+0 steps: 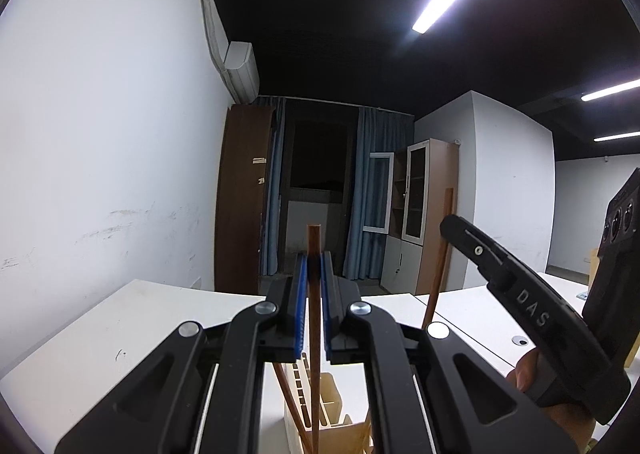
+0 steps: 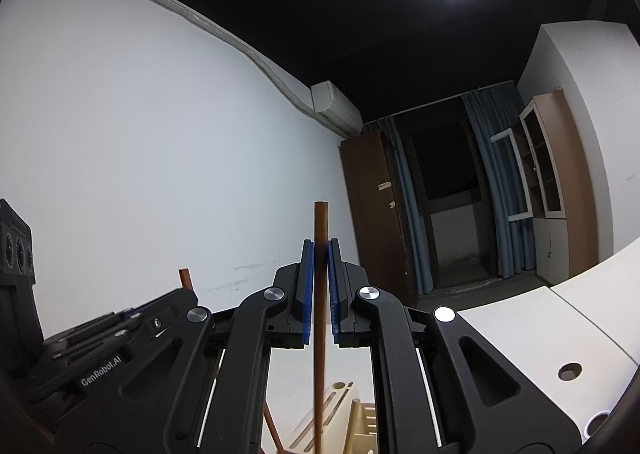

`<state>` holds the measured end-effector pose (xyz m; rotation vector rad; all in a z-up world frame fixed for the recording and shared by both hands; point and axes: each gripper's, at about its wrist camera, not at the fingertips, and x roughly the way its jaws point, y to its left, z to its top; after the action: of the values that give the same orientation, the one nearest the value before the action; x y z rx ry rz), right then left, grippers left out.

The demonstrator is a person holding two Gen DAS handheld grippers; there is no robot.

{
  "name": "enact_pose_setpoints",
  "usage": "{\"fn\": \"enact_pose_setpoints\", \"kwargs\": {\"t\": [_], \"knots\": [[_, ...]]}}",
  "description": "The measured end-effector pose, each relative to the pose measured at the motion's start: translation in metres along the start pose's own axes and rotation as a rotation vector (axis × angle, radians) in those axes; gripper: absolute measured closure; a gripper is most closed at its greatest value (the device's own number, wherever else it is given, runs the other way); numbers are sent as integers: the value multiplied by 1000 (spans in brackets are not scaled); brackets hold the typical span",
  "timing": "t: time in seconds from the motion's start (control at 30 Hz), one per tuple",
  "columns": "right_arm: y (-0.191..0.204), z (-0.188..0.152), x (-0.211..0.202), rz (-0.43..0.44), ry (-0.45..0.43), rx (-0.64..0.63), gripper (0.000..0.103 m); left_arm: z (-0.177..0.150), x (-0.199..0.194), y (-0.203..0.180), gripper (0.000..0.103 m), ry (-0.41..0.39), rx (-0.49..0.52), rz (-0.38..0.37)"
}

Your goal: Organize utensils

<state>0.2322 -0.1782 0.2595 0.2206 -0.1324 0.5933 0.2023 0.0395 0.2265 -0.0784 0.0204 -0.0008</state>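
Note:
My left gripper [image 1: 314,260] is shut on a brown wooden chopstick [image 1: 315,334] that stands upright between its blue pads, its lower end over a pale wooden utensil holder [image 1: 330,410] on the white table. My right gripper [image 2: 319,250] is shut on a second upright brown chopstick [image 2: 320,314] above the same slotted holder [image 2: 340,422]. In the left wrist view the right gripper [image 1: 520,294] shows at the right with its chopstick [image 1: 440,254], a hand behind it. In the right wrist view the left gripper [image 2: 120,338] lies at the lower left, its chopstick tip [image 2: 185,278] poking up.
More brown sticks [image 1: 292,406] lean in the holder. The white table [image 1: 120,334] runs to a white wall on the left. A desk with cable holes [image 2: 570,372] lies right. A brown cabinet [image 2: 372,214], blue curtains and a glass-door cupboard [image 1: 424,214] stand at the far end.

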Motion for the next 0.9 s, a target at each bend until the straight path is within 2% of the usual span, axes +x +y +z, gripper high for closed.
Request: {"fn": "enact_pose_setpoints", "kwargs": {"t": [0.17,0.4,0.63,0.9], "knots": [[-11,-7,16,-1,49,19,97,-4,12,-2,97,34,11,8],[-8,-28,27,-8,141,-26,97,-15,23,4,97,95,14,-15],[-8,-38,18,-18,197,-57,97,-27,34,15,97,138,0,-52],[1,-50,7,-16,239,-99,97,-45,31,15,97,136,22,-68]]}}
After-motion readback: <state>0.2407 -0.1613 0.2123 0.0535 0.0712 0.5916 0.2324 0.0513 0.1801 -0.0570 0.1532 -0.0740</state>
